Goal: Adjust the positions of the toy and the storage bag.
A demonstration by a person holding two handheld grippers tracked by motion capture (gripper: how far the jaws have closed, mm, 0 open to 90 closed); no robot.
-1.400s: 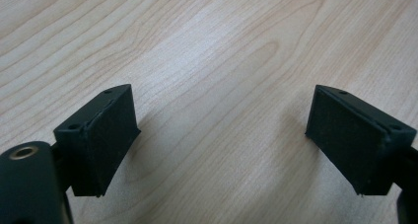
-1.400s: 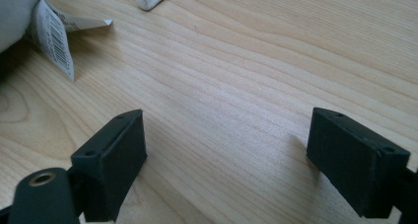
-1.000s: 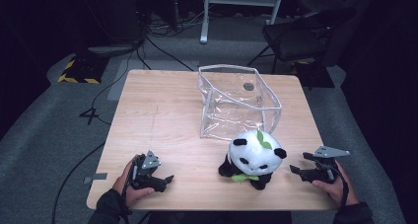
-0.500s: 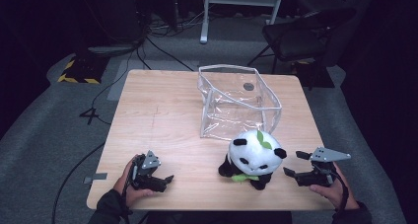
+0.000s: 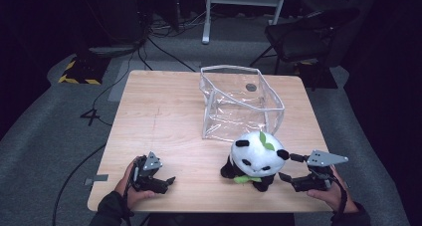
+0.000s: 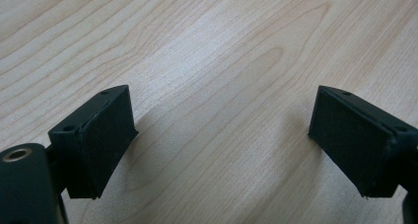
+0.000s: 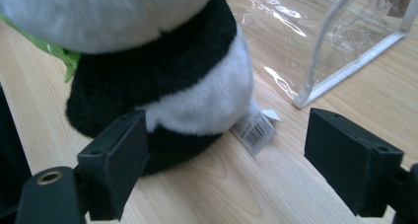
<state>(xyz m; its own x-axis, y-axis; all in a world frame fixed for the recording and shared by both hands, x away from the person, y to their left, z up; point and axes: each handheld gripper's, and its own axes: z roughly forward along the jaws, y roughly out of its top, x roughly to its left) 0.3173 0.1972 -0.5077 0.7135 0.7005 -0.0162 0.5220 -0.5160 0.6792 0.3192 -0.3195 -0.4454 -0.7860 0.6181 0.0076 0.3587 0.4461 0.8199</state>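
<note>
Plush panda (image 5: 255,159) sits upright on bench (image 5: 164,116), near front edge, just in front of clear plastic bag (image 5: 240,102); bag open-topped, standing, close behind panda. Sewn-in barcode label (image 7: 256,128) lies on bench at panda's base. Right tongs (image 5: 291,167) just beside panda, jaws wide apart, level with its body, gripping nothing. Left tongs (image 5: 169,181) well apart from panda, low over bare bench, jaws open, nothing between.

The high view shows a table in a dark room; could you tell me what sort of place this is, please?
Probably a lab or studio set up for recording handling work: a lone wooden table on grey carpet, cables trailing across the floor, hazard tape at the back left, and a chair pushed aside.
</note>
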